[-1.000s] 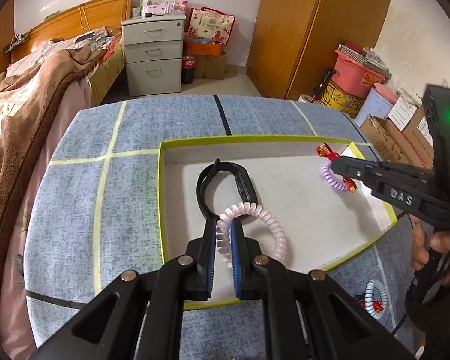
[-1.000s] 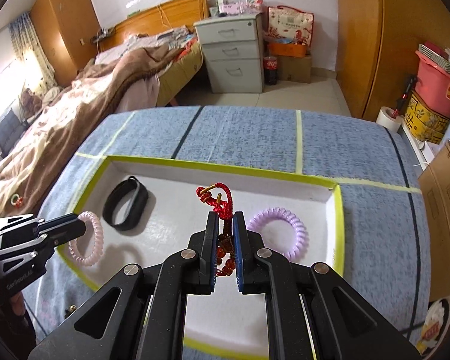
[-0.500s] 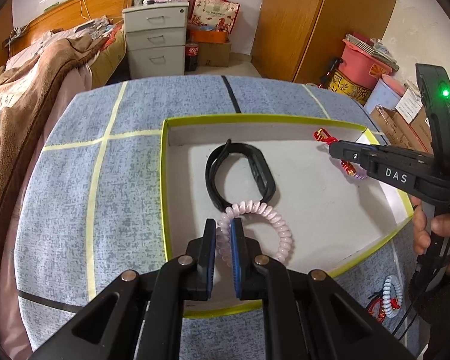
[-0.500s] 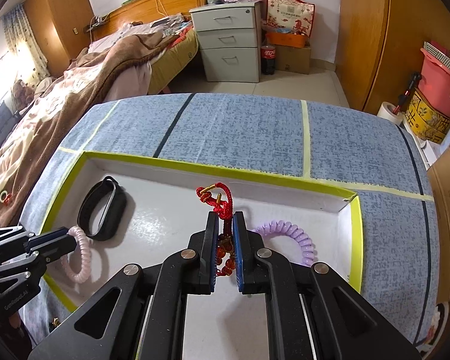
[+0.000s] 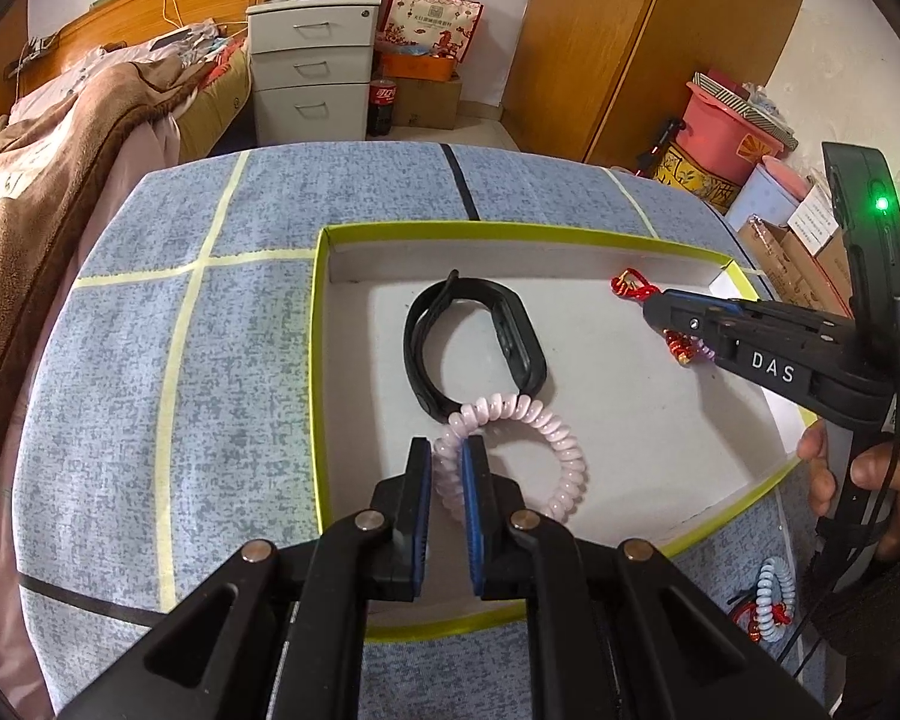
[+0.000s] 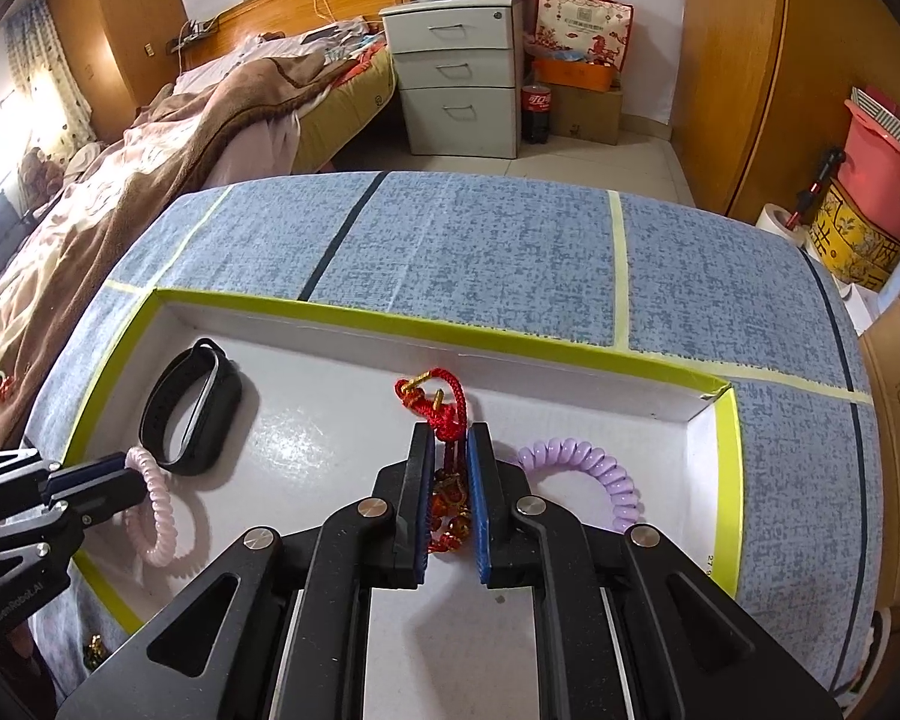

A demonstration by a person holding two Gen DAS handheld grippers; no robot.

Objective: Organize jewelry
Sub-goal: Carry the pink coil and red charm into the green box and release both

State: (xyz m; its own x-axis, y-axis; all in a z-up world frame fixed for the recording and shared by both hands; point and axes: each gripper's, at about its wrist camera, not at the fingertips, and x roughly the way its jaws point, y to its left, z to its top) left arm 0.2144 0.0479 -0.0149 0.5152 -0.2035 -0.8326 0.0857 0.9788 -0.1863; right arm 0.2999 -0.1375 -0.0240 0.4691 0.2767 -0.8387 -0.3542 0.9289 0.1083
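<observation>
While I look along my left gripper, its jaws are opening a little, with the near-left side of the pink coil bracelet between the blue pads; the pads look just clear of the coil, which lies flat on the white floor of the yellow-rimmed tray. At its far edge the coil touches the black wristband, which lies in the middle of the tray. Over at the right, my right gripper reaches in over the tray's far right corner, with the red cord bracelet at its tip, and my right hand holds its handle. On the blue surface, just outside the tray's near right rim, lies a pale blue coil with a red cord. Looking along my right gripper, its jaws are opening around the red cord bracelet: the knotted loop juts out beyond the fingertips and the beaded part runs between the pads, resting on the tray floor. Just right of it lies a purple coil bracelet. At the left, my left gripper sits at the pink coil beside the black wristband.
</observation>
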